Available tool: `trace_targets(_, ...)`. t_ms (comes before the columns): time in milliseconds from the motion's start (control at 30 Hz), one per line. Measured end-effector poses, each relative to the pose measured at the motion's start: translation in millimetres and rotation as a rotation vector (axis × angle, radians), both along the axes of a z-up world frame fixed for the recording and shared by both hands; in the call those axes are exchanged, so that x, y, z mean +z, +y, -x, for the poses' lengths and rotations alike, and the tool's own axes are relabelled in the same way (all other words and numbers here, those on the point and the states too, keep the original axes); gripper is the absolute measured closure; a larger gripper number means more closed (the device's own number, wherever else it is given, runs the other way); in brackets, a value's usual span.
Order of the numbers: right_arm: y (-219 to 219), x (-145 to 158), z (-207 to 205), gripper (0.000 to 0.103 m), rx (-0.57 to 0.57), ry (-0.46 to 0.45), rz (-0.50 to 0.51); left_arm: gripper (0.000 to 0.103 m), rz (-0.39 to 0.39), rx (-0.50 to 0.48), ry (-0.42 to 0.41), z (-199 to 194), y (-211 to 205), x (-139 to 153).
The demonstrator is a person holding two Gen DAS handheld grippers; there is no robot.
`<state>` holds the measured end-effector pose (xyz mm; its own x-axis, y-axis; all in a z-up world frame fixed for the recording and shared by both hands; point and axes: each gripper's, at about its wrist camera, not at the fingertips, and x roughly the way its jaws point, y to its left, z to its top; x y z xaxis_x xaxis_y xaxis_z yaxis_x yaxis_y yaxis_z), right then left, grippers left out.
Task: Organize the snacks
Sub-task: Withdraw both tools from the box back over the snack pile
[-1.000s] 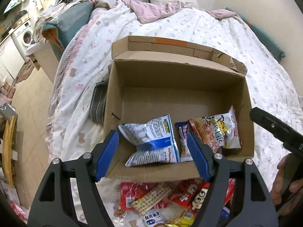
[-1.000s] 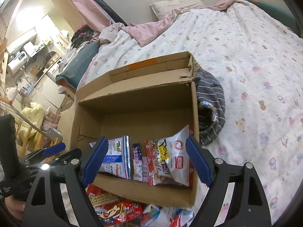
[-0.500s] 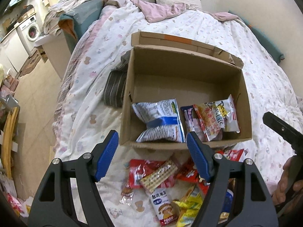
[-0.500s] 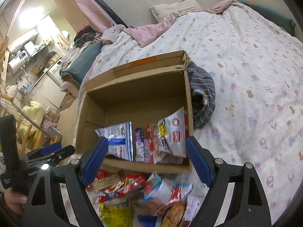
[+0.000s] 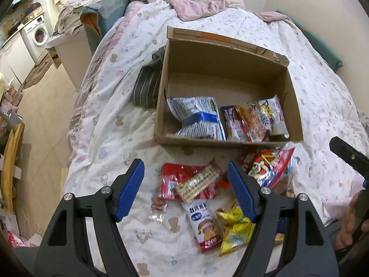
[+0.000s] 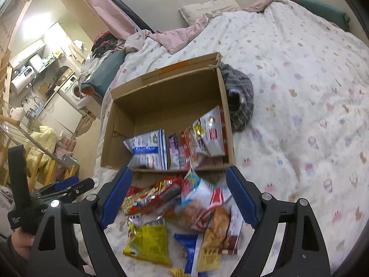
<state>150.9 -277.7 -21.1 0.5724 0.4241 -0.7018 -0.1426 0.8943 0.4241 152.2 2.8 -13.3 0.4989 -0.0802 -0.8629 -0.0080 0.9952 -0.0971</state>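
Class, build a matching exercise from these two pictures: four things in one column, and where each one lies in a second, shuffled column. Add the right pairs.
Things:
1. blue-and-white bag
2. yellow packet
3. striped grey cloth
4. pink blanket

Places:
A. on the bed near the pillow
B. inside the cardboard box
C. on the bedcover, against the box's outer wall
D. in the loose pile in front of the box

Pairs: 1-B, 2-D, 3-C, 4-A

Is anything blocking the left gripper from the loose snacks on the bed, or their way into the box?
Nothing visible. The open left gripper hangs over the snack pile; the cardboard box beyond is open-topped with free floor.
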Motion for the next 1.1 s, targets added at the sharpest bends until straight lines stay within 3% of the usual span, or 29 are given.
trace_targets(433, -20, -19, 35, 0.017, -0.010, 0.040, 0.043, 0.031, -0.002, 0.010, 0.028, 25, 6, -16)
trace_targets(567, -30, -28, 35, 0.017, -0.030, 0.083, -0.008, 0.031, -0.028, 0.013, 0.037, 25, 7, -25)
trace_targets(667, -32, -37, 30, 0.017, -0.034, 0.127, -0.064, 0.031, 0.006, 0.042, 0.066, 22, 12, -30)
trace_targets(767, -21, -48, 22, 0.017, 0.006, 0.194, -0.081, 0.031, 0.021, 0.057, 0.063, 20, 16, -28)
trace_targets(900, 5, -73, 21, 0.017, 0.109, 0.348, -0.009, 0.031, 0.020, 0.071, 0.058, 18, 22, -28)
trace_targets(1100, 14, -105, 31, 0.018, 0.145, 0.522, 0.007, 0.031, 0.068, 0.098, 0.112, 16, 30, -37)
